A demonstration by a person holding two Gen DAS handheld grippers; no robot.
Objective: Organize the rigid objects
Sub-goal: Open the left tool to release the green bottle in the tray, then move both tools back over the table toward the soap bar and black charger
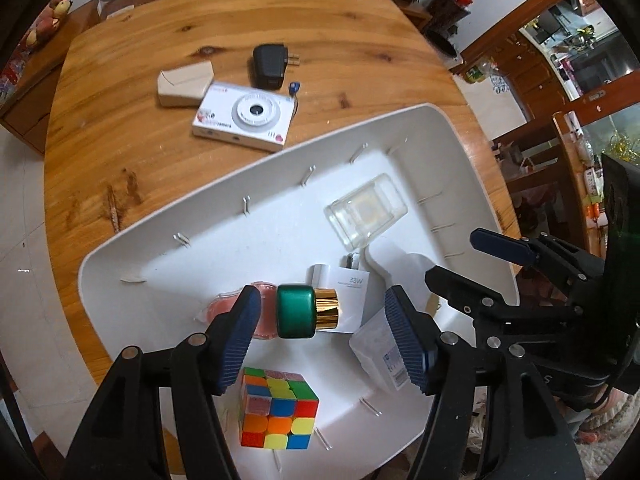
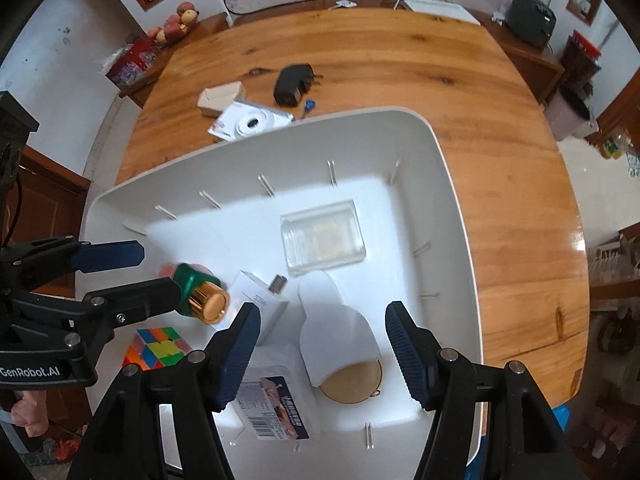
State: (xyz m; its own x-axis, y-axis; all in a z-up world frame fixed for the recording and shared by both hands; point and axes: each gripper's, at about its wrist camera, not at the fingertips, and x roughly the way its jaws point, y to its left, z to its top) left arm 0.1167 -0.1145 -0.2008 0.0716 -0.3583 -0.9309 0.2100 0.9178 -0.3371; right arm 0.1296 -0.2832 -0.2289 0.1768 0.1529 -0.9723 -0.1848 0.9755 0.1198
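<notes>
A white bin (image 1: 280, 168) holds a pink bottle with a green cap and gold collar (image 1: 296, 312), a colour cube (image 1: 276, 408), a white charger (image 1: 348, 292), a clear box (image 1: 366, 210) and a labelled white packet (image 1: 380, 356). My left gripper (image 1: 322, 340) hangs open just above the bottle, its pads off it. My right gripper (image 2: 326, 348) stands open over a white cylinder with a wooden base (image 2: 336, 320), not touching it. A white camera (image 1: 244, 116), a black adapter (image 1: 270, 66) and a beige box (image 1: 184, 84) lie on the table beyond the bin.
The wooden table (image 2: 500, 160) stretches bare to the right and behind the bin (image 2: 452, 184). A white flat device (image 2: 440, 8) and cables sit at its far edge. The two grippers hang close together over the bin's near half.
</notes>
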